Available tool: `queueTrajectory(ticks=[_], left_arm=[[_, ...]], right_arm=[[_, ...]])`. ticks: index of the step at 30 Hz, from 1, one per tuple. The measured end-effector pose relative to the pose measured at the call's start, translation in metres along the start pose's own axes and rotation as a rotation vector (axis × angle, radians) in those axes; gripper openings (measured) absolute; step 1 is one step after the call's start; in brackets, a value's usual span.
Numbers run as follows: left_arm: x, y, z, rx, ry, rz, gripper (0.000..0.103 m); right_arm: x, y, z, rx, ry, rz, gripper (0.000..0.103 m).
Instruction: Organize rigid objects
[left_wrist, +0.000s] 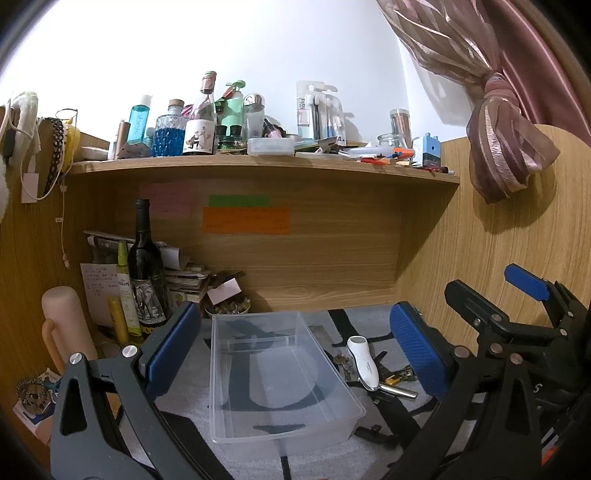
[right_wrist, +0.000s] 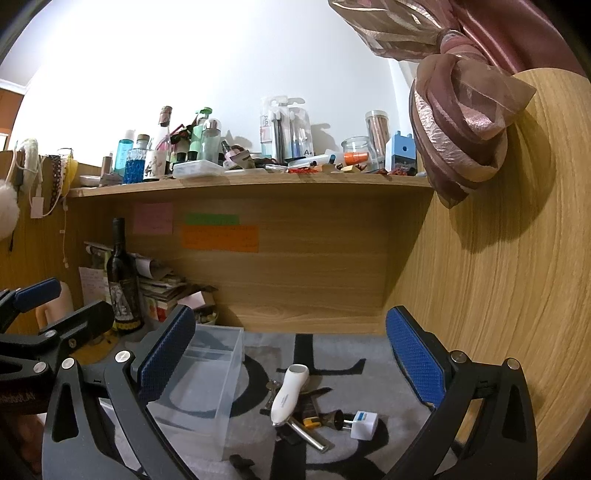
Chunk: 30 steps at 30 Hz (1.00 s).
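Left gripper (left_wrist: 295, 343): we see its blue-padded fingers spread wide, holding nothing, framing the clear bin from above.
Right gripper (right_wrist: 290, 354): we find it spread wide too, empty, hovering over the pile of small things; it also shows at the right edge of the left wrist view.
Black clip (left_wrist: 375, 432): lies nearest us on the grey mat (right_wrist: 332, 354), just beside the bin's front right corner.
Clear bin (left_wrist: 273, 373): an empty see-through plastic box resting on the mat, left of the pile.
White charger cube (right_wrist: 364, 424): at the pile's right end, touching a small dark metal piece.
Metal rod (right_wrist: 308, 435): lies slanted under the white handle's lower end.
White handle (right_wrist: 288, 397): a slim white device lying on top of the pile, tilted.
Keys (left_wrist: 343, 363): tucked between bin and white handle.
Wine bottle (left_wrist: 146, 266): upright at the back left of the table.
Shelf (left_wrist: 258, 164): farthest, crowded with bottles and jars.
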<state>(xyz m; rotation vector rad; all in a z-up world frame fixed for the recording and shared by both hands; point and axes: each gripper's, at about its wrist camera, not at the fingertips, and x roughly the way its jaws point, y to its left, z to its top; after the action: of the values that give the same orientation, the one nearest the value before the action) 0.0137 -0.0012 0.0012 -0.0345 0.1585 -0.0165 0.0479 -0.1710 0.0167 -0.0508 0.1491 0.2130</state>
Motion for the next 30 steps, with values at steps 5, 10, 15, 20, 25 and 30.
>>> queueTrajectory(ticks=[5,10,15,20,25,30], left_arm=[[0.0001,0.0005,0.0006,0.000,0.001,-0.001,0.103],[-0.0001,-0.0006,0.0010,0.001,-0.002,0.002,0.103],[-0.0002,-0.0007,0.0003,0.001,-0.002,0.001,0.103],[-0.0011,-0.0003,0.0005,0.003,-0.004,-0.003,0.103],[-0.0023,-0.0007,0.0014,0.005,-0.010,-0.003,0.103],[-0.0028,-0.0010,0.0015,0.003,-0.009,-0.005,0.103]], right_arm=[[0.0000,-0.0002,0.0004,0.001,-0.002,0.000,0.103],[0.0007,-0.0007,0.0012,0.006,-0.006,0.005,0.103],[0.0010,0.0006,0.0015,0.005,-0.005,0.004,0.103],[0.0008,0.0004,0.0018,0.010,-0.007,0.006,0.103],[0.0006,0.0013,0.0015,0.013,-0.009,0.009,0.103],[0.0000,0.0017,0.0011,0.014,-0.009,0.007,0.103]])
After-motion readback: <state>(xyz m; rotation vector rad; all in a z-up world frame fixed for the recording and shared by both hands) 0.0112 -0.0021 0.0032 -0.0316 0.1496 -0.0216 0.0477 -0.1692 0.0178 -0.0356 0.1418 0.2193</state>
